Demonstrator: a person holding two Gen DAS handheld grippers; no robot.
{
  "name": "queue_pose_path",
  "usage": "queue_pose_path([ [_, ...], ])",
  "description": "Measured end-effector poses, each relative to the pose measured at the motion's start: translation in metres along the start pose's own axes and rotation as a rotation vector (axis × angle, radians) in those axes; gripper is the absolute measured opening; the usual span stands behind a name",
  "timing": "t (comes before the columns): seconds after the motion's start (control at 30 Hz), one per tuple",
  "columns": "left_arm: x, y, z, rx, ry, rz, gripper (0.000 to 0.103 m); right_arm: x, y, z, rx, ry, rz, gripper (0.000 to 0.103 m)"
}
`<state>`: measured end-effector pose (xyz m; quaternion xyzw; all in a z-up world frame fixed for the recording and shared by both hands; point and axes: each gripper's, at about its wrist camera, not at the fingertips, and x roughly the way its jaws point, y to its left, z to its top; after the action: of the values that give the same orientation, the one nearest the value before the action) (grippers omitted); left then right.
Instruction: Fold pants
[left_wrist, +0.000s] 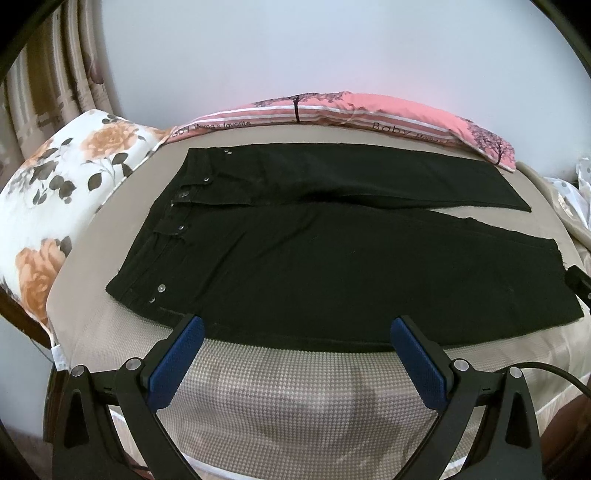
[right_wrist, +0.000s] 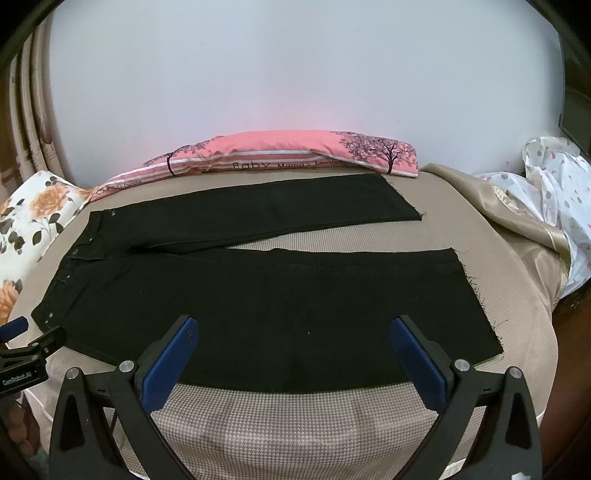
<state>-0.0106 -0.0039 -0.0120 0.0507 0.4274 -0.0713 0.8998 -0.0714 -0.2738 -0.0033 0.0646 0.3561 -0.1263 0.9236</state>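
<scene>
Black pants (left_wrist: 332, 266) are lying flat across the bed (left_wrist: 288, 391), waistband toward its left edge. Left gripper (left_wrist: 295, 325) and right gripper (right_wrist: 293, 325) are hovering over the near edge, jaws spread wide, gripping nothing.

The left gripper (left_wrist: 295, 328) hovers with its jaws spread wide and nothing between them, its blue-padded fingertips (left_wrist: 192, 326) over the near edge of the black pants (left_wrist: 332, 266), toward the waistband end. The right gripper (right_wrist: 293, 328) is likewise wide apart and empty, poised over the same near edge, toward the hem end.

Black pants (left_wrist: 332, 266), houndstooth beige bedcover (left_wrist: 288, 406)
</scene>
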Motion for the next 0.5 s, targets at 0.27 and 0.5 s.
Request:
queue_pose_path([
  [0.27, 0.0021, 0.0004, 0.0010, 0.003, 0.000, 0.005, 0.101, -0.0001, -0.0011, 0.0000, 0.003, 0.003, 0.005, 0.103],
  [0.5, 0.0040, 0.0022, 0.0007, -0.003, 0.005, 0.007, 0.101, 0.0005, -0.0019, -0.0003, 0.005, 0.002, 0.006, 0.103],
])
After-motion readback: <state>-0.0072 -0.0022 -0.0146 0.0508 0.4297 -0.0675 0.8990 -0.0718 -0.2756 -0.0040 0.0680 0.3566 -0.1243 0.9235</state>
